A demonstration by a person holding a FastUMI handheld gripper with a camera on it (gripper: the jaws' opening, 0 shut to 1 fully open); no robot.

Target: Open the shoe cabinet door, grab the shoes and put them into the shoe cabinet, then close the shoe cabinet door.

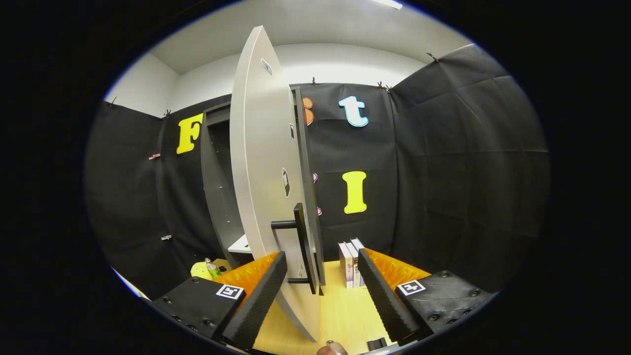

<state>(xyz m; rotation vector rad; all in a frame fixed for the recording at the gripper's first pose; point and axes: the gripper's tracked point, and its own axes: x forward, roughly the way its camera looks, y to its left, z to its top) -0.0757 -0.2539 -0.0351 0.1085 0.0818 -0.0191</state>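
Gripper (pixel 323 276) jaws wide around the open cabinet door (pixel 261 172) handle (pixel 301 246)

Seemingly a recording booth; black cloth walls (pixel 443 162).

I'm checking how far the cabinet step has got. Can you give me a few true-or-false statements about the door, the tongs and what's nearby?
1. The cabinet door stands open. True.
2. The tongs are shut on the door handle. False: the fingers are spread, with the handle between them.
3. Books stand on the wooden surface beyond the fingers. True.
4. A shoe sits between the fingers. False: only the door's edge and handle are there.
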